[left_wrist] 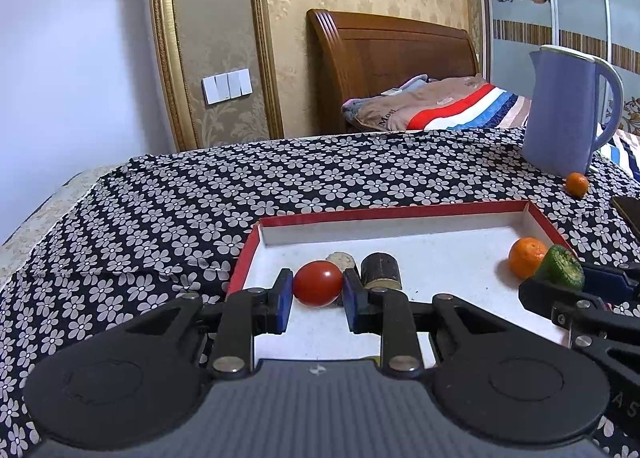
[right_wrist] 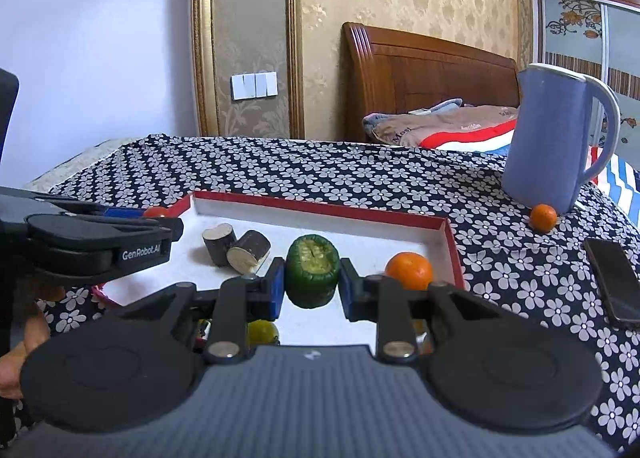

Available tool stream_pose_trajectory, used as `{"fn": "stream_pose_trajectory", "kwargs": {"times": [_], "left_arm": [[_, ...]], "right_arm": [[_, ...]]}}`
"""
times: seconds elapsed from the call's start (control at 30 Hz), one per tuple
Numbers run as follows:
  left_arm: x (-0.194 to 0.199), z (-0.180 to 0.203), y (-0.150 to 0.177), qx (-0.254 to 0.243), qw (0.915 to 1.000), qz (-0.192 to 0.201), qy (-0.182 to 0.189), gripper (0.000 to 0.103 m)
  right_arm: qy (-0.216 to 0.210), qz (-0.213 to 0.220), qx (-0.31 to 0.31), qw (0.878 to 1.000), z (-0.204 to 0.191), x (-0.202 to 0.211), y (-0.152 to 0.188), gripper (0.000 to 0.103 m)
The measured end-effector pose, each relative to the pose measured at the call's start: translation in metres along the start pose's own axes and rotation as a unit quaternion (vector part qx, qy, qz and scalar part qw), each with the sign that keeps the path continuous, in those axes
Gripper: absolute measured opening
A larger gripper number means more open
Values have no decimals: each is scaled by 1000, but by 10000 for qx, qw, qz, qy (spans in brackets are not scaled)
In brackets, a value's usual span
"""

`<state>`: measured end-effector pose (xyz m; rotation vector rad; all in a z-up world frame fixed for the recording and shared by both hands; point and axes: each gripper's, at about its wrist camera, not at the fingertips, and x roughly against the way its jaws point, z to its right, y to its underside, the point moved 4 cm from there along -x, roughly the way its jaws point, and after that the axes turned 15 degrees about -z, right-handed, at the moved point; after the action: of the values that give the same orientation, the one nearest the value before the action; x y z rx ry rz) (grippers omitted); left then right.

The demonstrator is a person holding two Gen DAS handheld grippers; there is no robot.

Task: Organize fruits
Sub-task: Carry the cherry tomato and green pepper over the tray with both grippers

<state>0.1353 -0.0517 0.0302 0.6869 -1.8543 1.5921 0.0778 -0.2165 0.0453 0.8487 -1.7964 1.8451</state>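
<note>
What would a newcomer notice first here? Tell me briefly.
Two loaded grippers over the red-rimmed tray: the left gripper clamps a red tomato, the right gripper a green cut vegetable piece. Behind, a tall blue jug stands on the flowered cloth, a small orange at its foot.

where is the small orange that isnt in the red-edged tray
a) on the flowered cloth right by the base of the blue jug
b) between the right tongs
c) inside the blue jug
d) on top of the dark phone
a: the small orange sits on the flowered cloth at the foot of the blue jug, outside the tray.
</note>
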Motion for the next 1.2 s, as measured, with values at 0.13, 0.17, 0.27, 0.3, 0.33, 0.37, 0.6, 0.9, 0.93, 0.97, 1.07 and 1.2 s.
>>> {"fn": "stream_pose_trajectory", "kwargs": {"times": [0.13,0.17,0.27,0.3,0.33,0.37,0.6,0.9,0.93,0.97,1.07,1.2], "left_arm": [[-7,0,0,-15,10000,-66,66,26],[-9,0,-1,-20,9999,-88,67,26],[-13,1,-3,-27,9999,-128,57,26],[-14,1,-4,-30,9999,-132,47,26],[-15,2,-5,-35,9999,-133,39,26],[-16,3,-6,-49,9999,-133,30,26],[-22,9,-12,-78,9998,-170,-42,26],[-30,22,-25,-200,9996,-189,-110,26],[-31,24,-26,-223,9995,-197,-122,26],[-33,26,-28,-236,9994,-208,-129,26],[-37,31,-32,-254,9993,-234,-148,26],[-43,34,-37,-236,9993,-233,-192,26]], "right_arm": [[34,-33,25,10000,1,-5,-2,26],[40,-47,34,10000,1,-6,-3,26],[44,-61,16,10000,3,-8,-5,26],[40,-57,4,10000,4,-9,-6,26],[42,-56,-6,10000,4,-10,-8,26],[47,-54,-11,10000,5,-10,-9,26],[68,-89,-4,9999,7,-17,-14,26],[147,-119,3,9998,12,-24,-22,26],[157,-131,3,9998,13,-25,-23,26],[165,-138,1,9998,14,-26,-23,26],[209,-177,-20,9996,17,-30,-27,26],[209,-189,-76,9996,23,-33,-31,26]]}}
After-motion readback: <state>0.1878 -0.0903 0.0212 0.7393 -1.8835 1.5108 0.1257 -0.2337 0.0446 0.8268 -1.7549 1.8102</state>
